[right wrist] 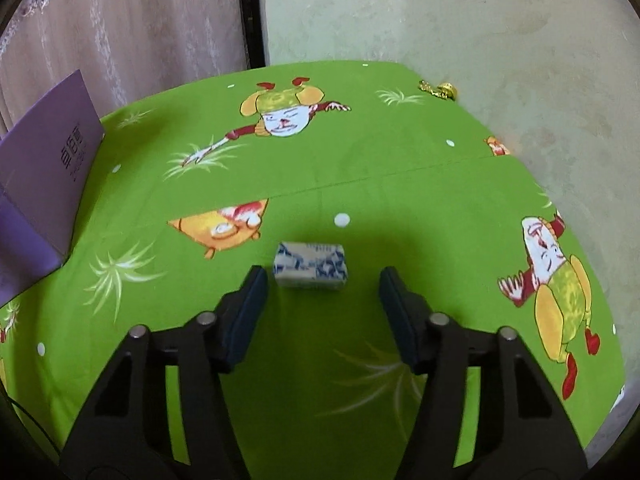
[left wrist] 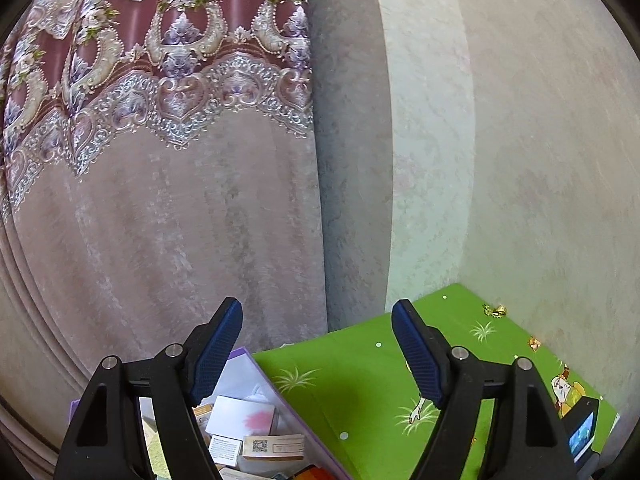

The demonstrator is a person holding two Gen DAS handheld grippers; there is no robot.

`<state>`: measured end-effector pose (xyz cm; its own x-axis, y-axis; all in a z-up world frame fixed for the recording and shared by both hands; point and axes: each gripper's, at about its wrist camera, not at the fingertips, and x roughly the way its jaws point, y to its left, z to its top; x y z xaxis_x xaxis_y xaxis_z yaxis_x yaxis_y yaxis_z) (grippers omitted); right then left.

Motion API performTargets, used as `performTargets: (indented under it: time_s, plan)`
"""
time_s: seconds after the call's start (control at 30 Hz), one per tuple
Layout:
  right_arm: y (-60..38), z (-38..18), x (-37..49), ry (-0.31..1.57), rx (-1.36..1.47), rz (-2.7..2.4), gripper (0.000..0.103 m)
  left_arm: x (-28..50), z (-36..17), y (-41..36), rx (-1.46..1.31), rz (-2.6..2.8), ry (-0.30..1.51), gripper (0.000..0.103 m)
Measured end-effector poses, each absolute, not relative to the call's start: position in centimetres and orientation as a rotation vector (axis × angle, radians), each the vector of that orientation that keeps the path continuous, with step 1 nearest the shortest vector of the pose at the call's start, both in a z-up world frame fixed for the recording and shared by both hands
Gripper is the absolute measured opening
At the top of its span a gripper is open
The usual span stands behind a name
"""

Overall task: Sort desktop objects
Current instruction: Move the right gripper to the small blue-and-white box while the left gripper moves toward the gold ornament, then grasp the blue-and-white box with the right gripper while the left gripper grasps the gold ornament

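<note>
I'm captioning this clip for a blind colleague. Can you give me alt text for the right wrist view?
The open right gripper hovers just short of a small blue-and-white patterned packet lying on a green cartoon-print tablecloth. A purple box stands at the table's left edge, gold foil bits lie near the far right wall, and a curtain hangs behind.

Bare green cartoon-print cloth worktop is lying open around the small blue-white box; a purple cardboard box is blocking the left edge.
</note>
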<state>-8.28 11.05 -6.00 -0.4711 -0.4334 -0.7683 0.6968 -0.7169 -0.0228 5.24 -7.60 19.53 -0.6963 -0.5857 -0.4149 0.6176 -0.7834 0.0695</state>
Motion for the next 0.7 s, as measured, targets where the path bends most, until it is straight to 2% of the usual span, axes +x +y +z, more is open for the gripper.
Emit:
performTargets:
  time_s: [0.07,0.1,0.37,0.53,0.57,0.63,0.7]
  plan:
    - [11.0,-6.0,-8.5,0.437,1.020,-2.193,0.049,4.9,19.5,-7.3,0.563,-2.414,0.088,0.078]
    - [11.0,-6.0,-8.6,0.442,1.018,-2.196,0.039,4.7,19.4,-7.2,0.568,-2.417,0.082,0.078]
    - [11.9,-5.8,-11.7,0.391,1.045,-2.247,0.039,0.2,18.3,-5.0,0.653,-2.512,0.041,0.079]
    - [13.3,-5.4,-15.7,0.306,1.089,-2.360,0.039,-9.1,14.0,-0.8,0.910,-2.774,-0.030,0.079]
    - [13.7,-5.2,-16.8,0.279,1.094,-2.382,0.039,-11.0,12.8,-0.2,0.960,-2.813,-0.038,0.078]
    - [14.3,-4.8,-17.6,0.245,1.083,-2.419,0.039,-15.0,10.5,1.1,1.017,-2.895,-0.084,0.069]
    - [15.0,-4.6,-18.7,0.190,1.083,-2.445,0.038,-18.9,8.3,2.4,1.059,-2.955,-0.142,0.065]
